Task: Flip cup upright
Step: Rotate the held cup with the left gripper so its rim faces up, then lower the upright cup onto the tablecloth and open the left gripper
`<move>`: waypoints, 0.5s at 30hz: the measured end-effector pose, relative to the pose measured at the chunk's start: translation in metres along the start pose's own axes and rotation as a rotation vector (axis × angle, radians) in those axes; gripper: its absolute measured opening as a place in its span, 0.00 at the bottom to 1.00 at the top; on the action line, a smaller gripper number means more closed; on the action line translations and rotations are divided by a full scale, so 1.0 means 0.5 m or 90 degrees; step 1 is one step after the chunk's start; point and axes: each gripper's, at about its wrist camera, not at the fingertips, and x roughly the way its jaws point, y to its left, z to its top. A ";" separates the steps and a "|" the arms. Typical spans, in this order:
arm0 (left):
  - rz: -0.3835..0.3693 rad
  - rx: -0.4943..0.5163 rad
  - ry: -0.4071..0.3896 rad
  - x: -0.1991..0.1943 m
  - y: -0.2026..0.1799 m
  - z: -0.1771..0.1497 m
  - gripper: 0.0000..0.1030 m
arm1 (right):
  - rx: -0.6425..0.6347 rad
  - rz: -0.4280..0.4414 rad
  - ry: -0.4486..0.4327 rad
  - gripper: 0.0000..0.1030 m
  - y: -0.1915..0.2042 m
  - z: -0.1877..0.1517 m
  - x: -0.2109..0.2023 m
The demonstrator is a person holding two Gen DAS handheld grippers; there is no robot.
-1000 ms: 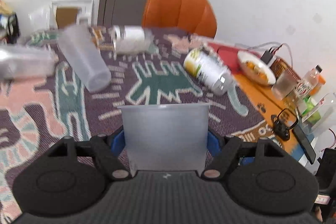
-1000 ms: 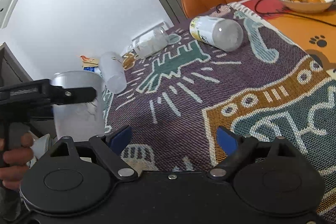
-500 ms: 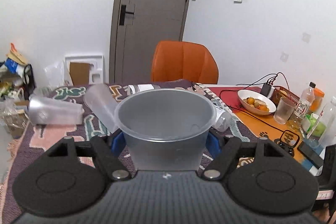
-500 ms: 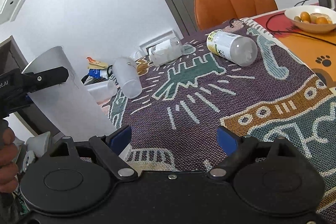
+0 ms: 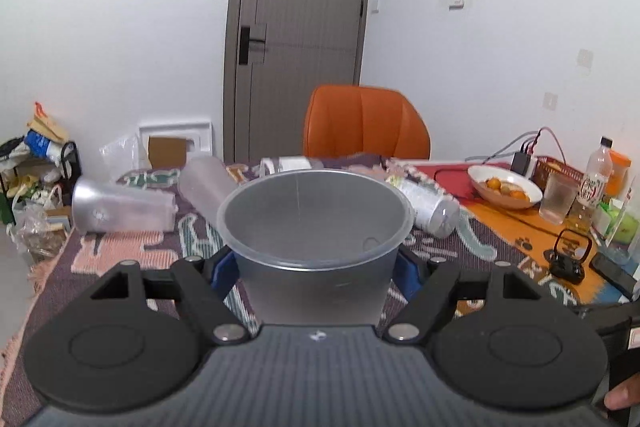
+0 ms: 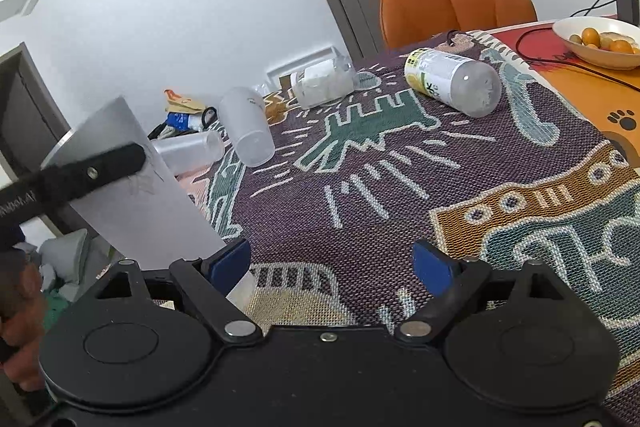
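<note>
Since a second ago, your left hand-held gripper [image 5: 316, 269] has turned the cup [image 5: 316, 227] from mouth-down to mouth-up, and it now holds it with the open rim facing the camera. Its blue pads [image 5: 222, 269] press against the cup's frosted wall on both sides, so it is pinching the cup just below the rim. From the right wrist view the same cup [image 6: 132, 187] appears tilted, wide end up and to the left, held above the near left corner of the tabletop [image 6: 400, 187]; whether its base touches the woven cloth you cannot tell. Your right hand-held gripper [image 6: 332, 261] sits spread with nothing between its pads, above the near edge of the tabletop. Toward the far left edge lie two more frosted cups on their sides: one clear tumbler [image 6: 248, 127] and a second cup [image 5: 124, 205] beside it. A white-labelled jar [image 6: 324, 81] lies on its side near the far edge, and a yellow-labelled bottle [image 6: 456, 81] lies further right. A bowl of oranges [image 6: 600, 41] stands at the far right corner.
</note>
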 end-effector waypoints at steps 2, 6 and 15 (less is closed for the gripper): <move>0.000 0.003 -0.004 -0.007 0.000 -0.005 0.74 | -0.004 0.001 0.003 0.86 0.005 -0.002 0.000; -0.014 0.003 0.011 -0.013 -0.001 -0.008 0.80 | -0.008 0.002 0.004 0.86 0.014 -0.005 -0.004; -0.022 -0.003 0.008 -0.055 0.005 -0.007 0.95 | -0.028 0.003 -0.015 0.88 0.035 0.003 -0.033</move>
